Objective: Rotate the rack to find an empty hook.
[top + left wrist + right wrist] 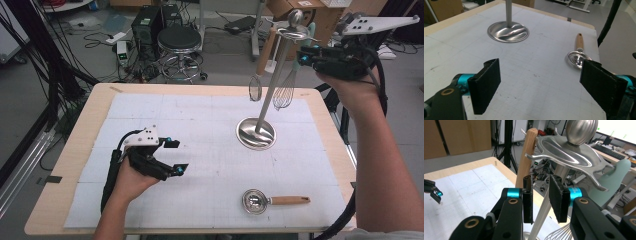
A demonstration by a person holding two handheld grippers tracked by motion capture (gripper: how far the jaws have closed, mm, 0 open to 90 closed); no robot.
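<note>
Polished steel utensil stand [256,133], round dished base, slim pole, stands toward the table's [60,190] far right corner. Right gripper [306,54] sits beside its hooked top, jaws nearly together, nothing clamped. Left gripper [176,156] rests agape over the white mat [150,115]. Wood-handled strainer [272,201] lies near the front edge.

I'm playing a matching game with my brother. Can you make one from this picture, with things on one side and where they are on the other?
Things:
1. whisk
2. wooden-handled scoop
3. left gripper
4. right gripper

Places:
A. lying flat on the white mat
B. held up beside the top of the stand
C. hanging from the stand
D. at the mat's left side, jaws wide apart

Pairs: 1-C, 2-A, 3-D, 4-B
</note>
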